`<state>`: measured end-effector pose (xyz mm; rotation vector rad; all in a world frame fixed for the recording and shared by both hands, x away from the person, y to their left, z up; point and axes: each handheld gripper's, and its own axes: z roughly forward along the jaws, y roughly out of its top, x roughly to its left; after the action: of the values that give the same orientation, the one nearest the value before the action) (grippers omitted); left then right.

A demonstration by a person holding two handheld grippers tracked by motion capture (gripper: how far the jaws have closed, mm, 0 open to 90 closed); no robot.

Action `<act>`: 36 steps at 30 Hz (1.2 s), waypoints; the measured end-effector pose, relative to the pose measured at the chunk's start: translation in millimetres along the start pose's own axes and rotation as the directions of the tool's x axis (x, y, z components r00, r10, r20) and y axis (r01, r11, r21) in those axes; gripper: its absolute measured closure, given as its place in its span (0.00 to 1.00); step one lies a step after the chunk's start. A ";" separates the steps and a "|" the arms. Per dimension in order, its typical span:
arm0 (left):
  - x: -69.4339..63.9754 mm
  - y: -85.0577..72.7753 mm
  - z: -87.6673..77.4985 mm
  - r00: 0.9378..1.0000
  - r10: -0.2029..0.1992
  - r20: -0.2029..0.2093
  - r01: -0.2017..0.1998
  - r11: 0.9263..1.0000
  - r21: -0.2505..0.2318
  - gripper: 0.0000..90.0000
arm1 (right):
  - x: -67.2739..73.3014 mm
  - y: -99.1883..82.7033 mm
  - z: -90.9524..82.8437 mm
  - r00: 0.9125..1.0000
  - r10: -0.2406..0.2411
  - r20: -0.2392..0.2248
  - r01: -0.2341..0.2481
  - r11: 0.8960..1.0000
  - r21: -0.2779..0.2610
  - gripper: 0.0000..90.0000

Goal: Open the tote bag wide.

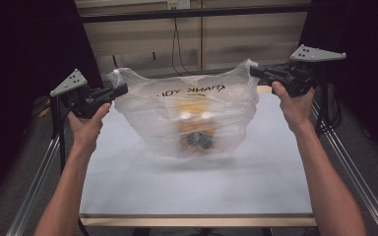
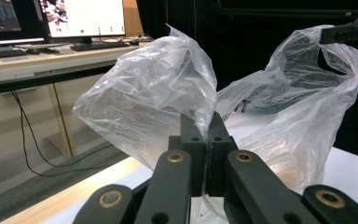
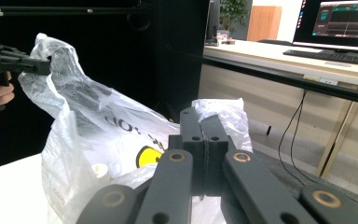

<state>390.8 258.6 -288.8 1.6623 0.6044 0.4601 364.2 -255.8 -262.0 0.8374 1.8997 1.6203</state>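
Bag held spread between both grippers, its long axis running 9 to 3 o'clock above the table.

I read the left gripper [image 1: 120, 91] clenched on the bag's [image 1: 197, 118] 9 o'clock handle and the right gripper [image 1: 256, 72] clenched on its 3 o'clock handle. Each handle sits directly between its jaws. The bag body hangs at 6 o'clock from both, contents blurred, over the table [image 1: 197, 187]. Neither hand is nearer.

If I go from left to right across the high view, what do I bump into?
Left tool → bag → right tool
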 end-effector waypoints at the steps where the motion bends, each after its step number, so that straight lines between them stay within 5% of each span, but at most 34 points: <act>1: 0.2 -1.0 1.8 1.000 0.001 0.007 -0.001 1.000 -0.002 1.00 | 0.6 -1.2 0.1 1.000 0.004 -0.002 -0.004 1.000 0.001 1.00; 17: 1.8 -31.6 10.6 0.999 -0.026 0.026 0.025 0.999 0.039 1.00 | -4.1 -39.0 -9.8 0.999 0.032 0.041 -0.035 0.997 0.071 1.00; 20: -0.6 -36.2 11.5 1.000 -0.006 0.021 0.004 0.997 0.076 1.00 | -1.6 -45.7 -10.7 0.999 0.034 0.026 -0.036 0.997 0.067 1.00; 30: 0.6 -53.1 17.3 0.998 -0.040 0.051 0.035 0.996 0.086 1.00 | -3.1 -70.6 -8.0 0.998 0.055 0.030 -0.057 0.994 0.089 1.00; 36: -5.5 -58.3 23.0 0.997 -0.025 0.068 0.020 0.996 0.086 1.00 | -2.6 -80.1 -7.3 0.998 0.063 0.025 -0.065 0.994 0.089 1.00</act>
<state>392.7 244.2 -350.0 1.7439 0.5984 0.3634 350.2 -270.8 -339.9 0.9587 1.9606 1.5657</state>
